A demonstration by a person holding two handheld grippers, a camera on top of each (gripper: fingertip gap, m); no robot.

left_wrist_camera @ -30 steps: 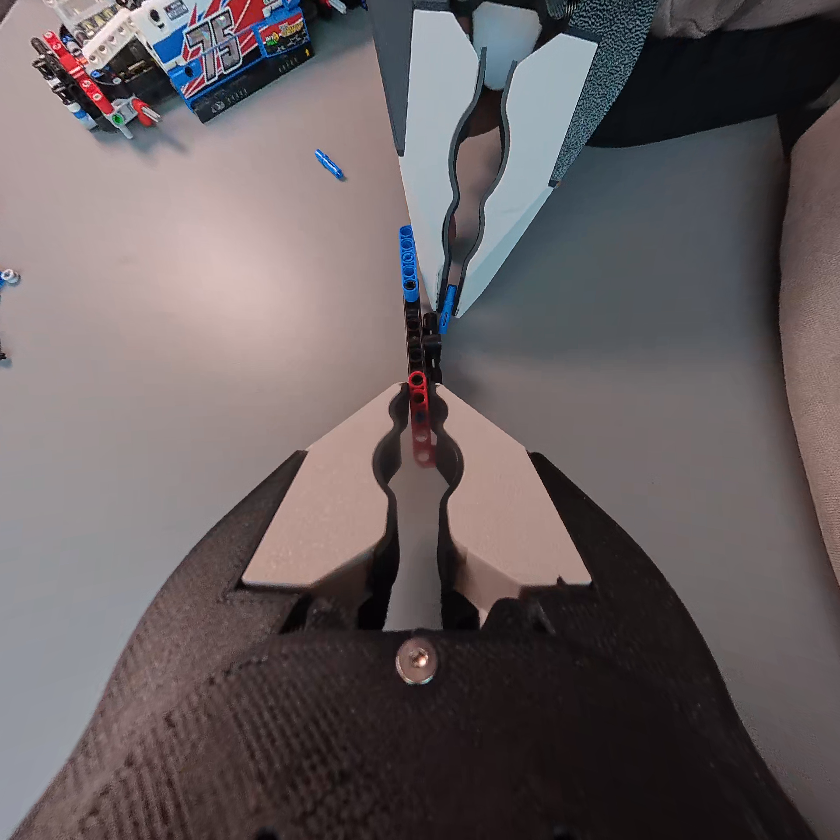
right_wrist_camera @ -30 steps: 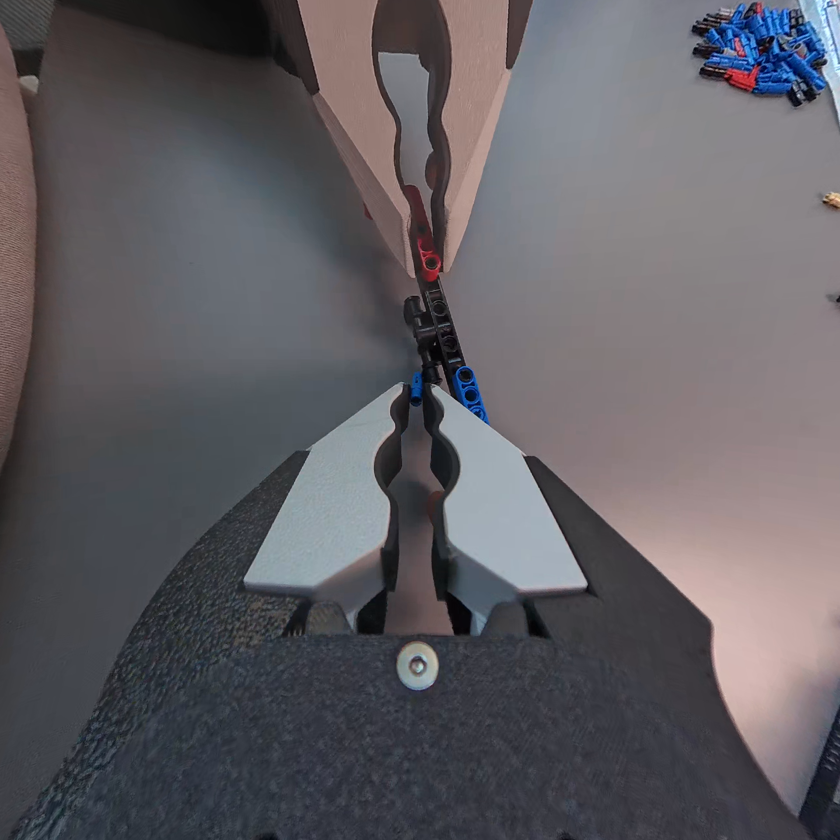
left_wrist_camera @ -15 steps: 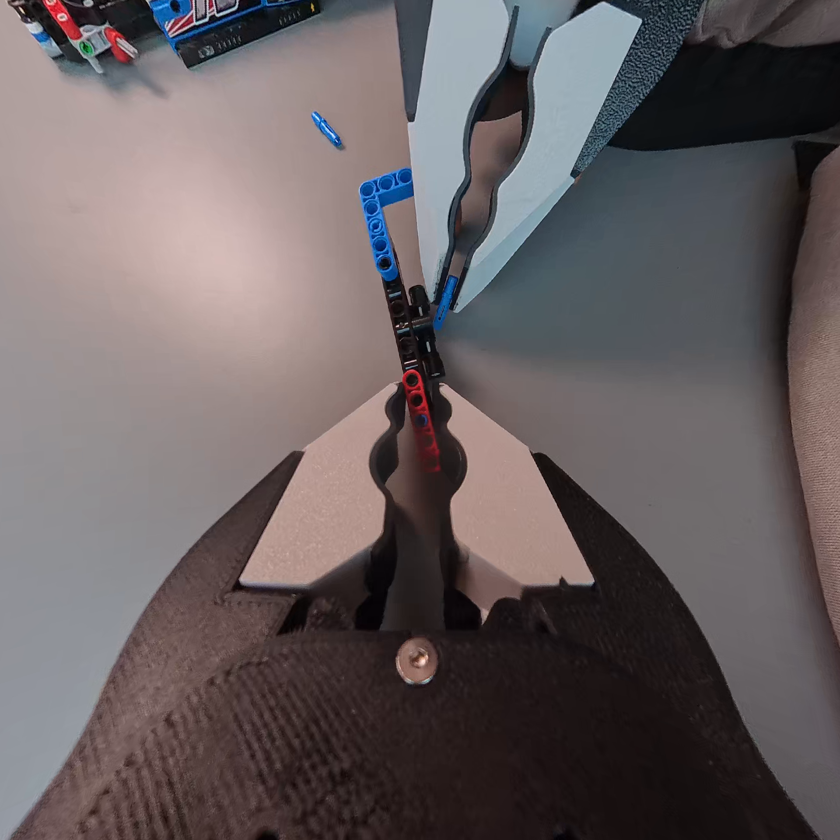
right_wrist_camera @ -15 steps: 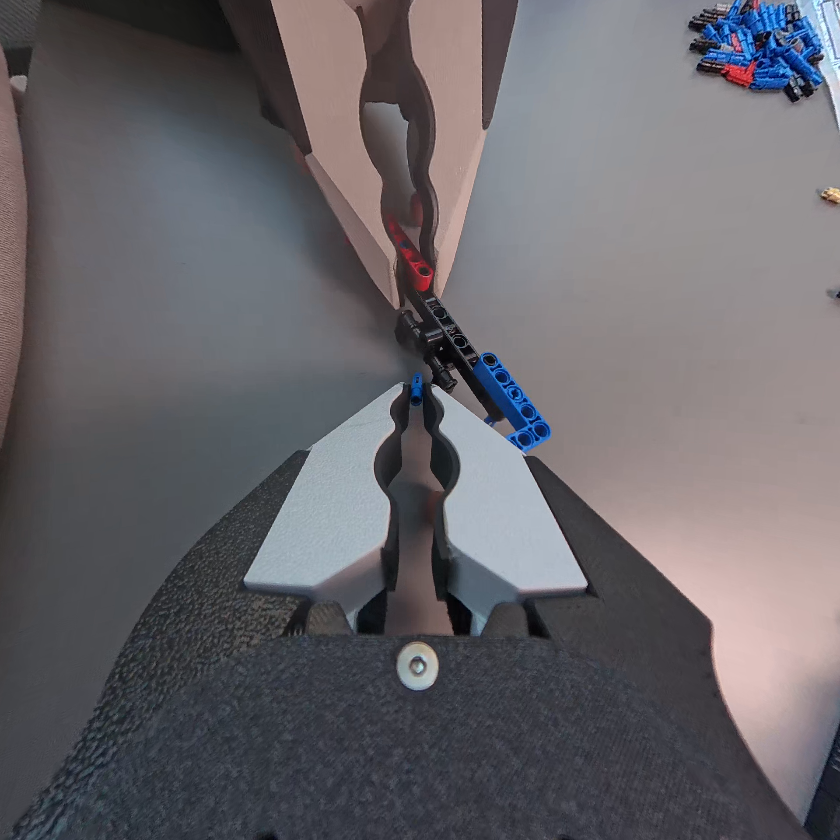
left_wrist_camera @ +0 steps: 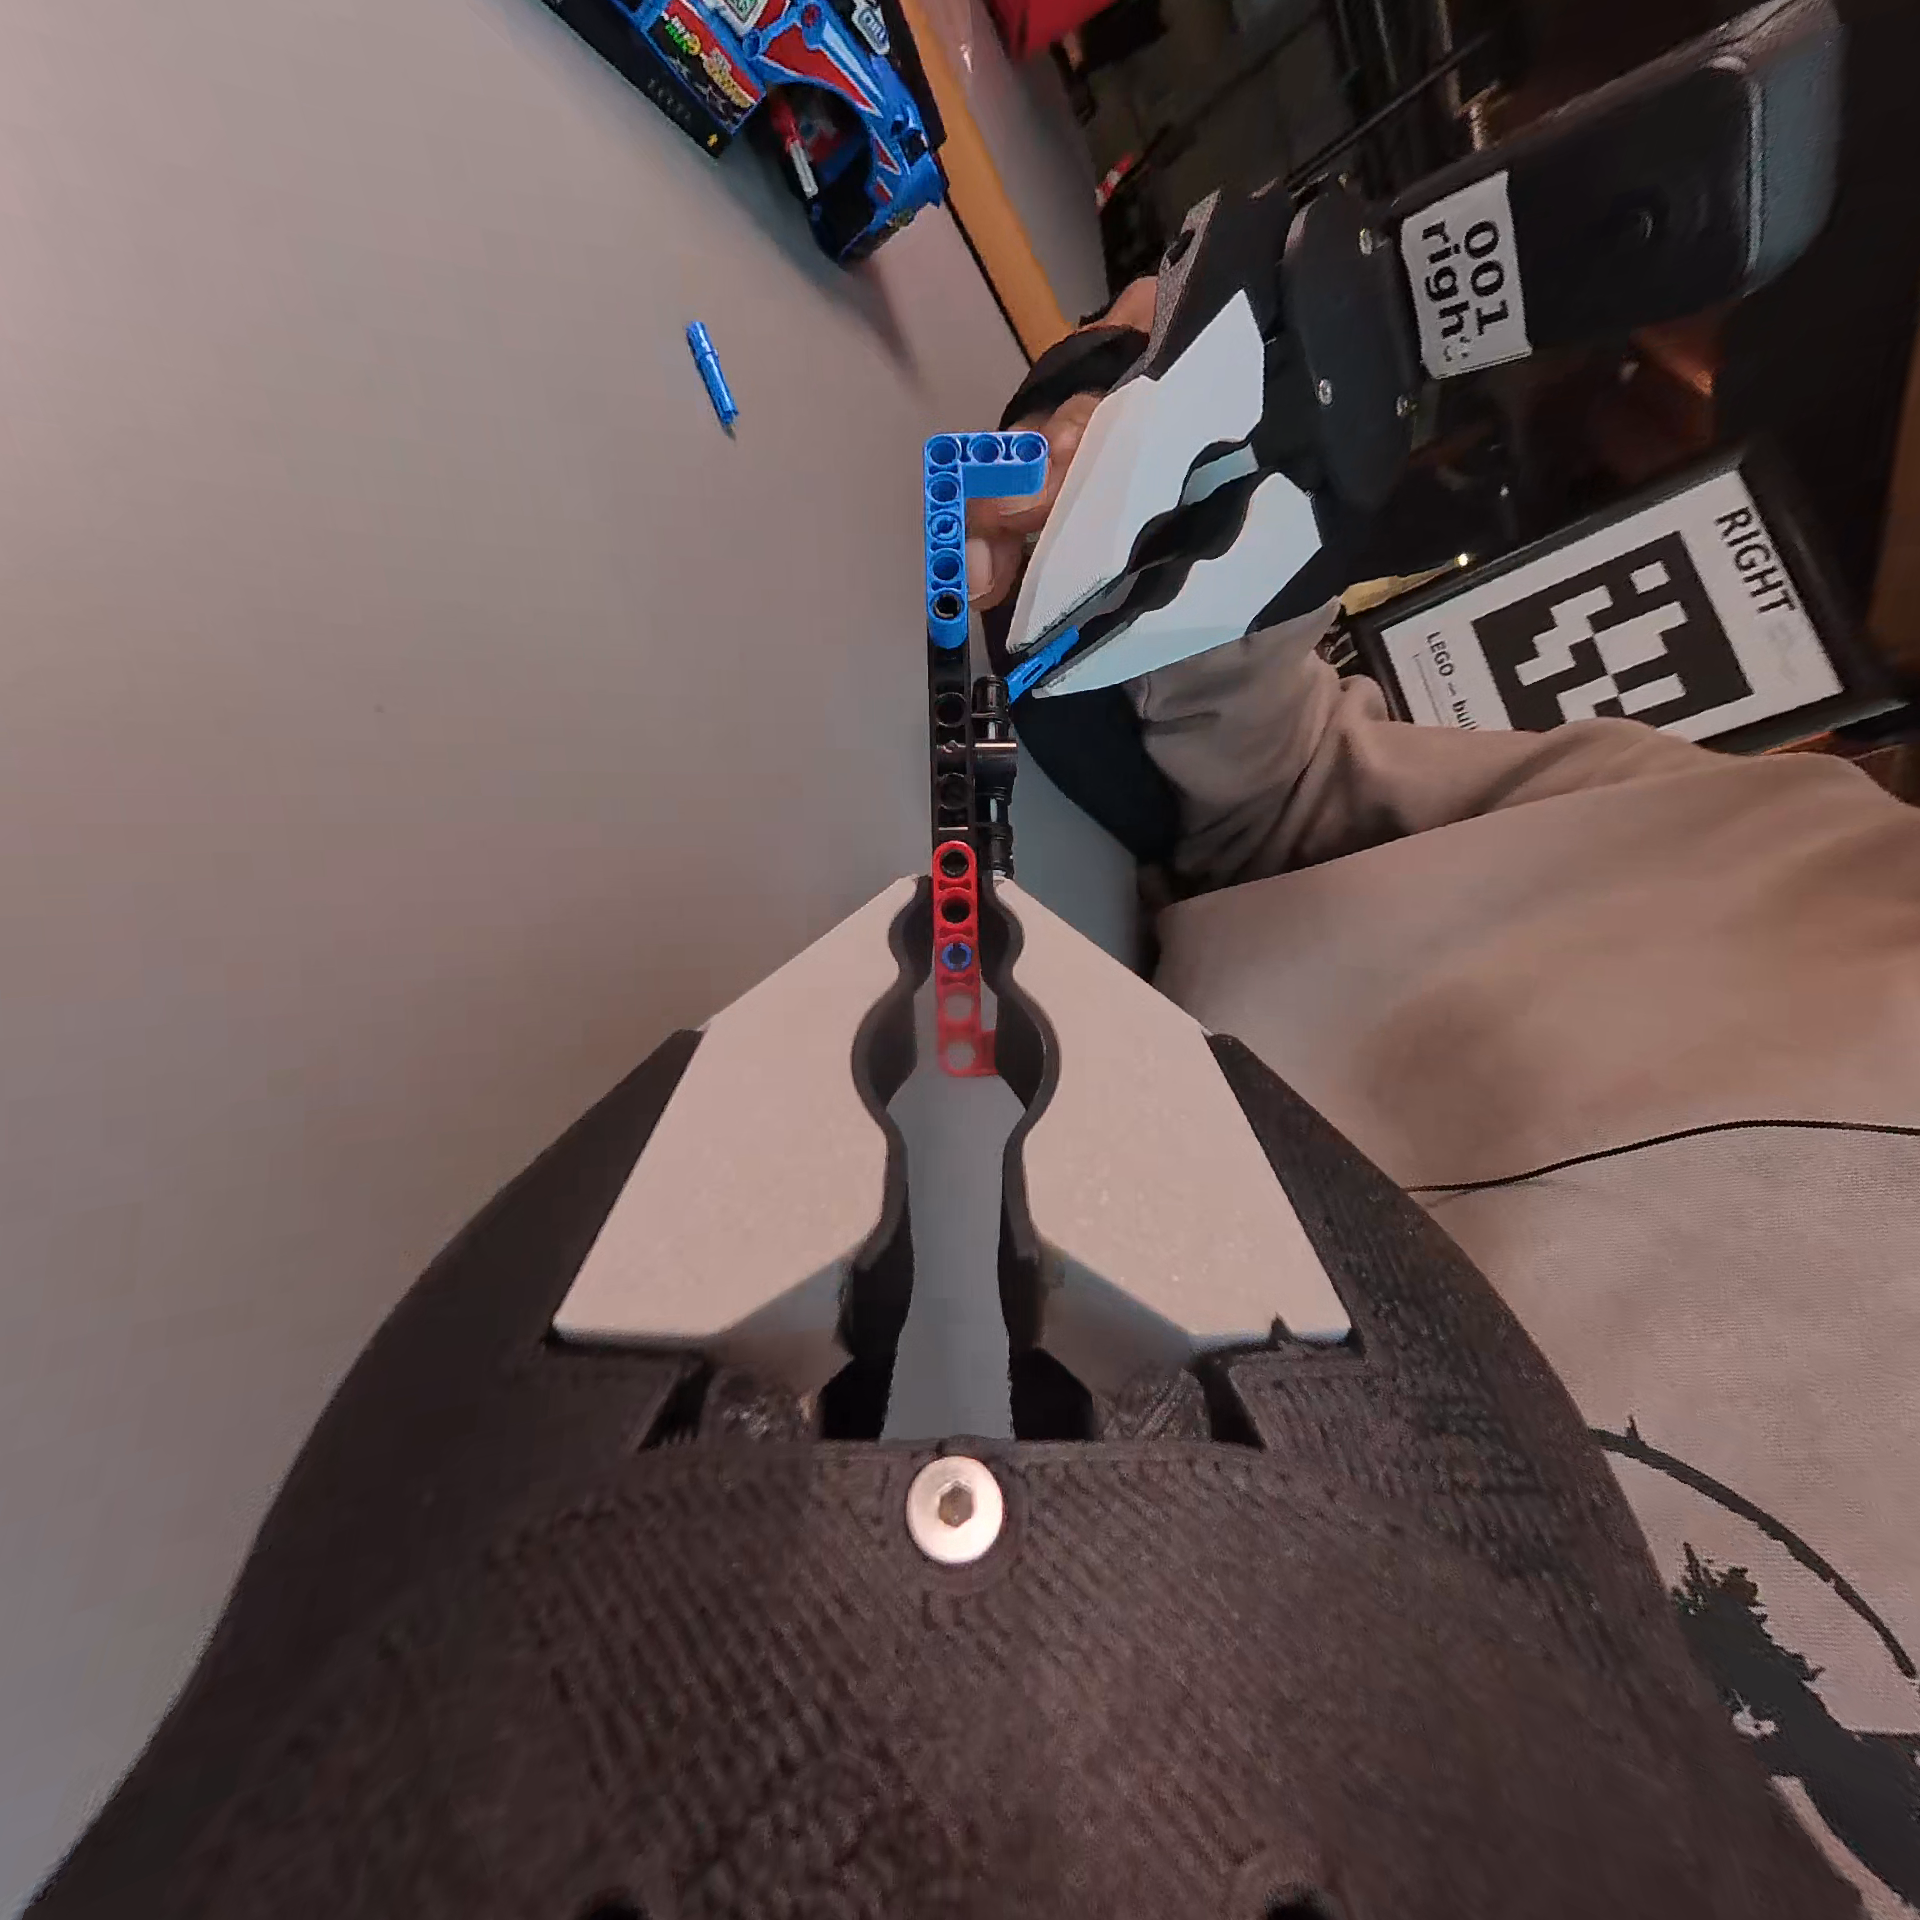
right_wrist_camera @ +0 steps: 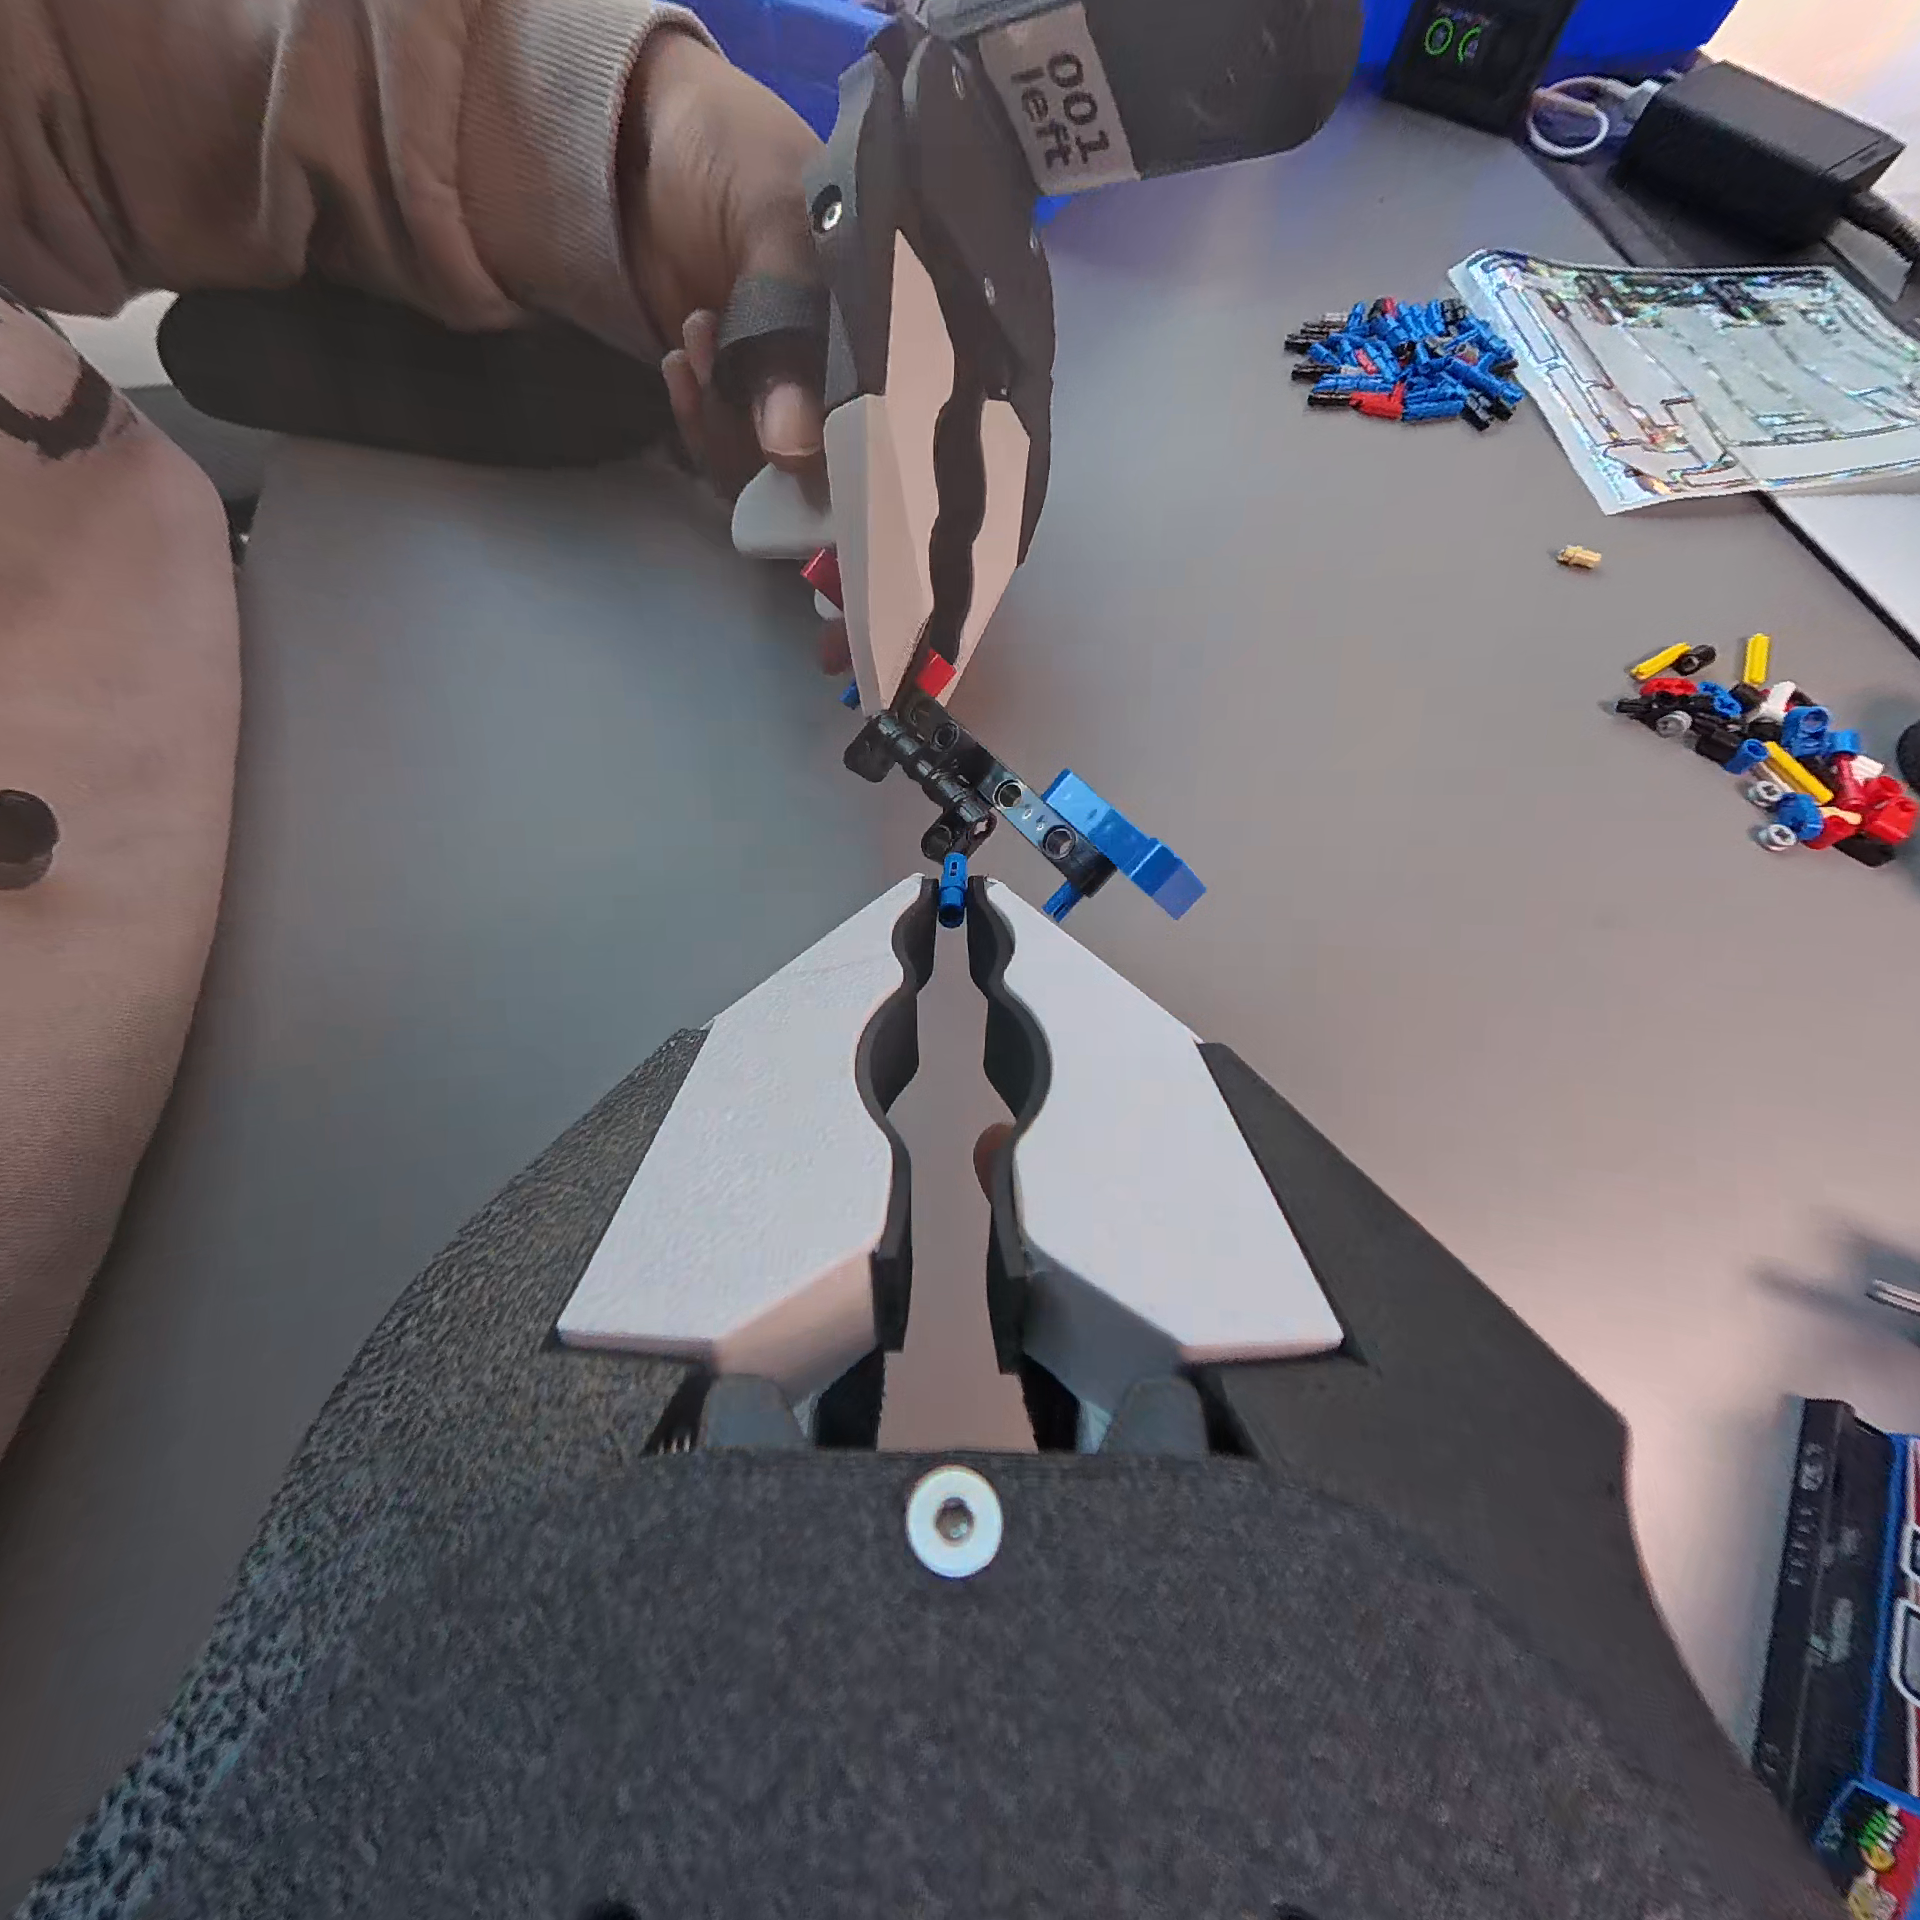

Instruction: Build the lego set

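Note:
My left gripper (left_wrist_camera: 958,883) is shut on the red end of a beam assembly (left_wrist_camera: 951,727): a red beam, a black beam with a black connector on its side, and a blue L-shaped beam at the far end. It is held in the air over the grey table (left_wrist_camera: 364,623). My right gripper (right_wrist_camera: 951,883) is shut on a small blue pin (right_wrist_camera: 951,888), whose tip sits just short of the black connector (right_wrist_camera: 951,821). The assembly (right_wrist_camera: 997,779) also shows in the right wrist view, held by the left gripper (right_wrist_camera: 914,675). The right gripper (left_wrist_camera: 1039,670) also shows in the left wrist view.
A loose blue pin (left_wrist_camera: 712,374) lies on the table. A blue and red model car and box (left_wrist_camera: 790,83) sit far off. Piles of small parts (right_wrist_camera: 1403,358) (right_wrist_camera: 1777,748), a sticker sheet (right_wrist_camera: 1704,364) and a black power brick (right_wrist_camera: 1756,145) lie to the right. Across from one pair of fingers to the other is roughly 6 cm.
Both grippers have lifted and tilted, so the room behind now shows. The assembly has turned, showing the blue L-beam's flat face. The blue pin stays close to the black connector.

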